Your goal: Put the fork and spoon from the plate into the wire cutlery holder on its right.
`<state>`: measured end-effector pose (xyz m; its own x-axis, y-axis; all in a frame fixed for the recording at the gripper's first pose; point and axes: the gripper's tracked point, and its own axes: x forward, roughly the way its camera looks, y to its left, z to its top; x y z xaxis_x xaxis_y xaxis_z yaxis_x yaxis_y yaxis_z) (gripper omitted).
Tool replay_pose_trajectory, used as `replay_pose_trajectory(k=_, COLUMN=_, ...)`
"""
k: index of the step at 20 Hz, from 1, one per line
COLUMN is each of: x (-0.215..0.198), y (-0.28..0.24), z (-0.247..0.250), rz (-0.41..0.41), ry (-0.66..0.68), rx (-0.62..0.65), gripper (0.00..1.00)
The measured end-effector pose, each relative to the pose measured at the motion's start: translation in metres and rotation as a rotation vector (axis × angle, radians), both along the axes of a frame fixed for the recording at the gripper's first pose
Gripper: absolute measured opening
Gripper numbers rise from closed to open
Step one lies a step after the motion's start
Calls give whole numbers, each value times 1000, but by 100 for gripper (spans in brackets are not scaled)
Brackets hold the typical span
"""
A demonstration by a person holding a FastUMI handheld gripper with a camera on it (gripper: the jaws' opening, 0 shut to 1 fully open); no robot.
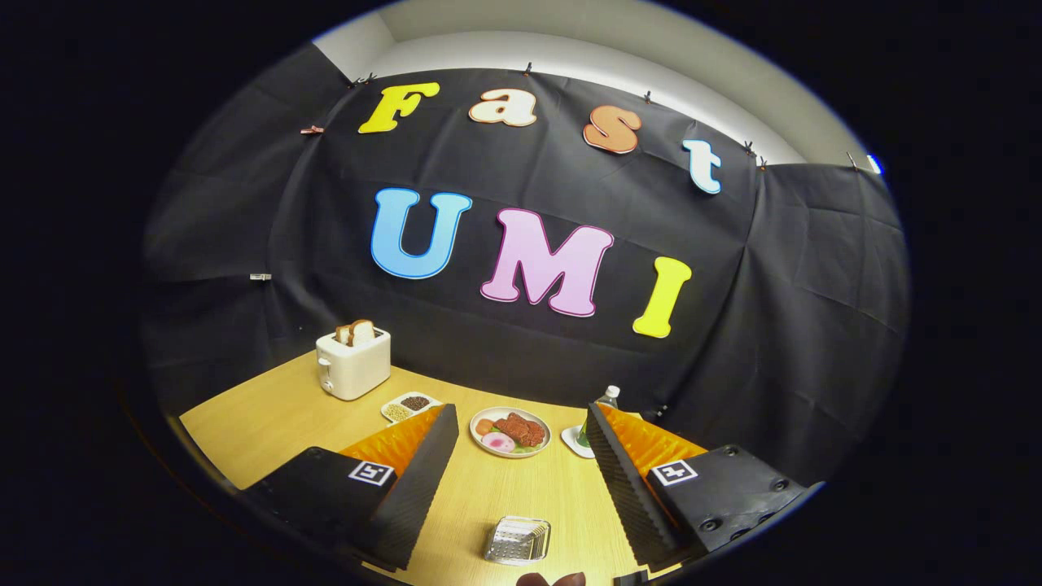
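My gripper [521, 409] is open and held above the wooden table [269, 423], its two black ridged fingers [419, 480] spread wide with nothing between them. The wire cutlery holder [518, 540], a small silver mesh basket, stands on the table low between the fingers, close to me. Beyond the fingertips sits a round white plate [510, 432] with brown and pink food on it. No cutlery can be made out on that plate from here. A small dark reddish shape [552, 579] shows at the table's near edge; I cannot tell what it is.
A white toaster [352, 364] with bread slices stands at the far left of the table. A small white dish [409, 405] of beans lies between it and the plate. A bottle [606, 399] stands behind my right finger, at the wall.
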<state>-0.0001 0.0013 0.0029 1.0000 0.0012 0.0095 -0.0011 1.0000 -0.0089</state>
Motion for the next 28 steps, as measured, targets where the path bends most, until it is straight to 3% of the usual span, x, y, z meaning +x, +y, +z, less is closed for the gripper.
replay_pose_trajectory(k=4, x=-2, y=5, z=-1, rz=11, ry=6, rx=2, gripper=98)
replay_pose_trajectory(k=7, x=-2, y=25, z=-17, rz=75, ry=59, rx=22, gripper=98)
replay_pose_trajectory(k=18, x=-34, y=139, z=-161, rz=313, ry=578, rx=142, gripper=90)
replay_pose_trajectory(k=21, x=-42, y=169, z=-206, rz=336, ry=717, rx=166, gripper=77)
replay_pose_trajectory(k=24, x=-34, y=188, z=-248, rz=312, ry=813, rx=160, gripper=74)
replay_pose_trajectory(k=26, x=-30, y=197, z=-270, rz=296, ry=865, rx=161, gripper=55)
replay_pose_trajectory(k=28, x=-24, y=208, z=-293, rz=279, ry=919, rx=171, gripper=52)
